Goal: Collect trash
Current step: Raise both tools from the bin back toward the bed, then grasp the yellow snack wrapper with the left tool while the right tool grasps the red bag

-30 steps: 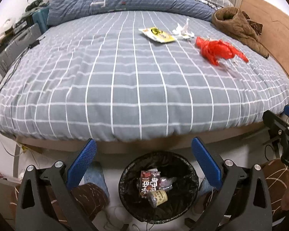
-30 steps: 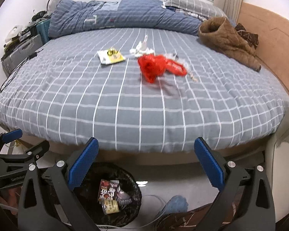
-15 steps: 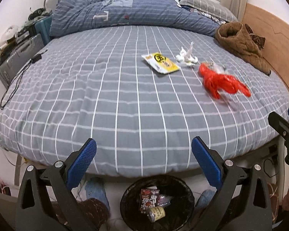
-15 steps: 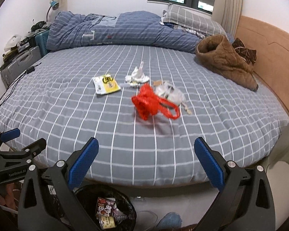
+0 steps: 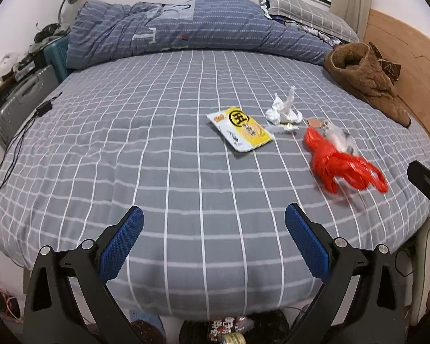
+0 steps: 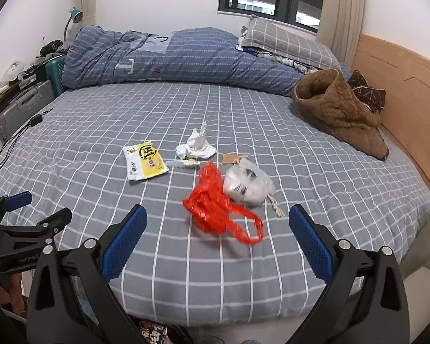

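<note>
— Where is the trash?
— A red bag [image 6: 219, 207], clear bag [image 6: 248, 185], yellow packet [image 6: 144, 160] and tissue [image 6: 196, 144] lie on the bed [image 6: 100, 132].
— And the tongs?
— Left tongs [image 5: 214, 230] and right tongs [image 6: 218, 232] both gape, empty.

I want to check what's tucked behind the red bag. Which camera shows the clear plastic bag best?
The right wrist view: the clear plastic bag lies in full sight beside the red bag, nearly centred ahead of the open jaws. In the left wrist view the clear plastic bag sits far right, mostly hidden behind the red bag and blurred.
</note>
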`<act>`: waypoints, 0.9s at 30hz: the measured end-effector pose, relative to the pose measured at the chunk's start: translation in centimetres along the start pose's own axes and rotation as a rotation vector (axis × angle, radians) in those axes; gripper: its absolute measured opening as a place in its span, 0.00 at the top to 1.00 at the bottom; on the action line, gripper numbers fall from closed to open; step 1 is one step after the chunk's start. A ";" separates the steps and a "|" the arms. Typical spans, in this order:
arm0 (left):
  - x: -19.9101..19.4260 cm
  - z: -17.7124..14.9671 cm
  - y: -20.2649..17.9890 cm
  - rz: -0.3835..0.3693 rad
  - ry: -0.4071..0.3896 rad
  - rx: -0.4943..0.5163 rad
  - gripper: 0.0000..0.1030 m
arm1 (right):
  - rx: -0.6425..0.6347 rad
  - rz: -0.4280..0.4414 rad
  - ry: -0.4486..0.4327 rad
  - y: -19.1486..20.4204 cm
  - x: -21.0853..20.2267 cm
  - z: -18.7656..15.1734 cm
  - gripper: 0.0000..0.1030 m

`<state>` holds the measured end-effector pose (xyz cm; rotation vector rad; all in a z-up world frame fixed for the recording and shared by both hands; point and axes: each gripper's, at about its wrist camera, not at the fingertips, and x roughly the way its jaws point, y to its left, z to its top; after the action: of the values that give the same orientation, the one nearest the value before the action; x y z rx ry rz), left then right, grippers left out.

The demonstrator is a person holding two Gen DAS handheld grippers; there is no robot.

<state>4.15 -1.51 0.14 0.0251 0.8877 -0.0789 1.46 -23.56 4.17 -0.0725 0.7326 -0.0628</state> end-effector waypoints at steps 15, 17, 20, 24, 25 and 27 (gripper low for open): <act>9.6 6.1 0.0 0.002 0.027 0.005 0.06 | -0.006 0.067 0.097 0.2 10.2 1.0 0.15; 10.8 6.5 -0.3 0.003 0.031 0.018 0.06 | -0.006 0.075 0.112 0.3 11.5 0.8 0.19; 13.2 7.3 -0.8 0.006 0.046 0.034 0.06 | 0.002 0.092 0.132 0.3 13.2 0.7 0.23; 16.0 8.3 -1.3 -0.009 0.069 0.034 0.06 | 0.006 0.116 0.153 0.4 15.0 0.7 0.27; 16.5 8.4 -1.4 -0.012 0.071 0.038 0.06 | 0.006 0.120 0.164 0.5 15.6 0.6 0.31; 17.5 8.7 -1.9 -0.010 0.079 0.048 0.06 | 0.007 0.130 0.178 0.6 16.3 0.5 0.36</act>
<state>21.69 -4.89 -7.92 0.0689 0.9647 -0.1095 13.91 -24.27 -6.39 -0.0130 0.9129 0.0529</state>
